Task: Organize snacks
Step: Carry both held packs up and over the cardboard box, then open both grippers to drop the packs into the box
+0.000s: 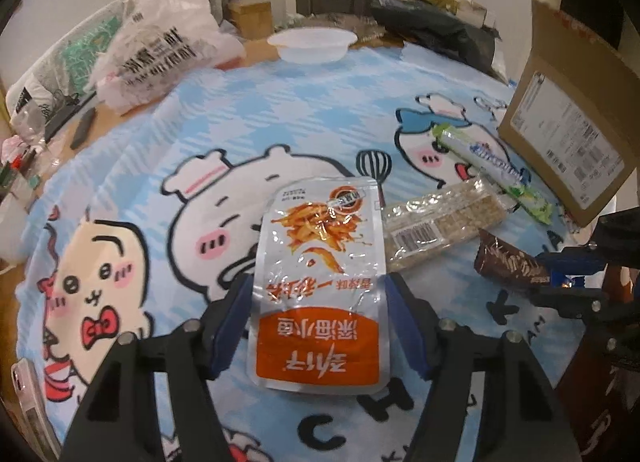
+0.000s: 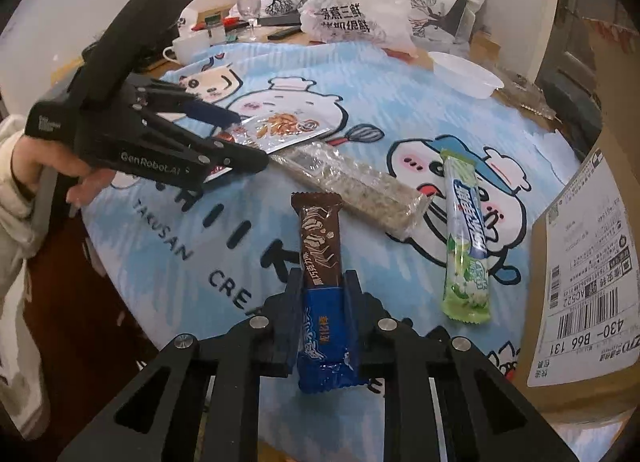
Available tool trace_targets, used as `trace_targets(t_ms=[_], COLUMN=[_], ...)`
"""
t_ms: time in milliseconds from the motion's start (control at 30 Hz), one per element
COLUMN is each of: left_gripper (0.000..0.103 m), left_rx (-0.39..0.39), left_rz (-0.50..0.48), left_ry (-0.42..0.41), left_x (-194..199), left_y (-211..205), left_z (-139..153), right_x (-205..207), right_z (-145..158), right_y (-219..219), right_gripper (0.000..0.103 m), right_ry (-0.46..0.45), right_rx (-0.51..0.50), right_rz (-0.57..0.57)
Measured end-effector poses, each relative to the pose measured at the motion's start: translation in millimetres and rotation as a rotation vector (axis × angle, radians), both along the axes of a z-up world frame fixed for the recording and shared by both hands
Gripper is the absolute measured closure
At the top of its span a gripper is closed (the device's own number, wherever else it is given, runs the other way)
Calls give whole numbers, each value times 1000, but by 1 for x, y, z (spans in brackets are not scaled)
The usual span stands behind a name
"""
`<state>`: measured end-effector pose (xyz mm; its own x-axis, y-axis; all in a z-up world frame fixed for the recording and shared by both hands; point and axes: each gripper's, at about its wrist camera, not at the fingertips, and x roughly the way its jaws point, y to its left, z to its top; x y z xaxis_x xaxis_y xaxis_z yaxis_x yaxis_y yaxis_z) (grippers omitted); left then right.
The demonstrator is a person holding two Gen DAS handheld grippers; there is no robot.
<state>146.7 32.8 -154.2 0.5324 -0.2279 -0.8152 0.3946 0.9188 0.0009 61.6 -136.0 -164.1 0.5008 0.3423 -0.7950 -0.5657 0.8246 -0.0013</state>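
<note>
Both grippers are mid-pickup: the left gripper (image 1: 318, 294) clamps the silver fish pouch (image 1: 320, 262), the right gripper (image 2: 322, 294) pinches the chocolate wafer bar (image 2: 322, 262). The sesame bar (image 2: 360, 186) and green candy roll (image 2: 466, 238) lie unsorted on the counter (image 2: 168, 262) (box (image 2: 580, 262) at right).

A round wooden table (image 1: 256, 47) carries a blue cartoon cloth (image 1: 256, 110), with snack packets, a white bowl (image 1: 312, 45) and a cardboard box (image 1: 568, 130).

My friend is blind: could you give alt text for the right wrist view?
The right gripper clamps a blue-and-brown wafer bar over a cartoon tablecloth. Beyond lie a clear-wrapped cereal bar and a green candy stick; at left, the left gripper holds a silver pouch.
</note>
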Motion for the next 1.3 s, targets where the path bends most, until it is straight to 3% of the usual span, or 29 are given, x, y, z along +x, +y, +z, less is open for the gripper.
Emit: trace_targets(t_ms=[133,300,467,667,800,1033,1300], left_gripper=[39,39,39,39,39,39,39], left_rx=[0,-23,-85,-183,-204,-176,-117], left_rz=[24,26,-76,-205,-291,-320,-322], left_ry=[-51,-145,-260,-296,-272,-177,-127], left_x=[-12,-34,-59,-64,-55,-23,-13], left_y=[6,-1,-41,-110,-167,-245,-287], left_z=[28,84,150,196,206,190,166], right_x=[-10,-28,-45,-43,-32,9,19], right_z=[26,75,134,173,176,139,115], right_y=[5,4,-29,-102,-147,-218,-246], right_gripper=[89,89,89,89,89,89,89], right_ry=[-59,-164,-313,-412,-419,-271,-201], right_rx=[37,100,160,163,118,130,142], right_rz=[37,77,57,-101,-224,-395,-403])
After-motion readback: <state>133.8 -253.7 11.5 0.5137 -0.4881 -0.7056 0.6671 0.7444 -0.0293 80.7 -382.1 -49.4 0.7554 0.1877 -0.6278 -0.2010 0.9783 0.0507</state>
